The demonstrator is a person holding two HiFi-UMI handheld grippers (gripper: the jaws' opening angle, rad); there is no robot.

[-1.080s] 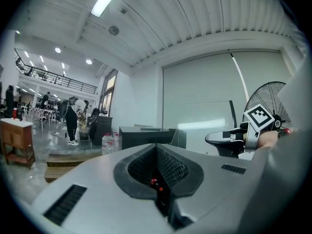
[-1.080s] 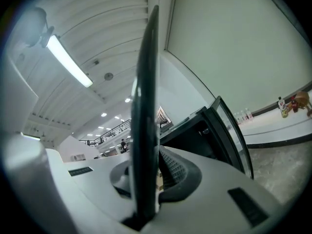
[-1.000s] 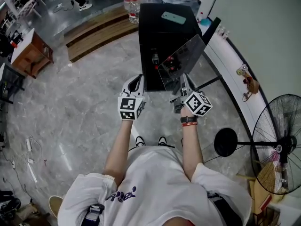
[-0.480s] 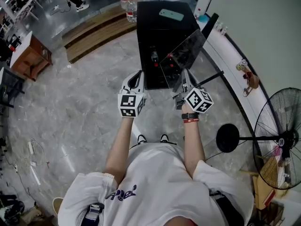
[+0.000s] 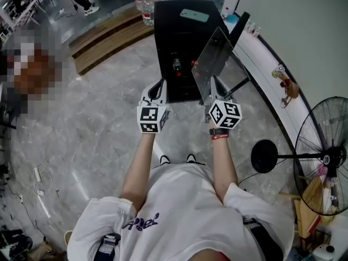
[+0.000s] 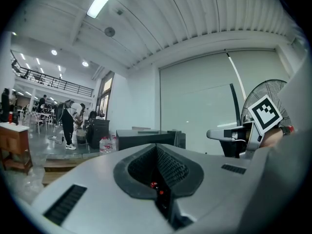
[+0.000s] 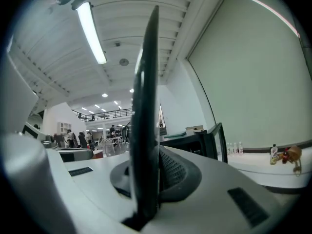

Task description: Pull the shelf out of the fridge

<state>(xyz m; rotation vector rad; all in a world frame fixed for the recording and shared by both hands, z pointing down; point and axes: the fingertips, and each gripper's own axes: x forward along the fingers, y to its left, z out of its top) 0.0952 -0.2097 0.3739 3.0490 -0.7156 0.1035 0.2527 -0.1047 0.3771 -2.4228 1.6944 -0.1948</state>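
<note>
Head view looks steeply down over the person's shoulders: floor (image 5: 98,124), both grippers, black fridge (image 5: 185,42) ahead. Left gripper view peers level along its jaws toward that fridge, from a little way off. Right gripper view, level too, sits tight against the glass shelf (image 7: 145,130), edge-on. All three share the fridge.

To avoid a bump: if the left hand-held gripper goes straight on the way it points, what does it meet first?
The left hand-held gripper would probably meet the black fridge, at its open front; how far is unclear.
</note>
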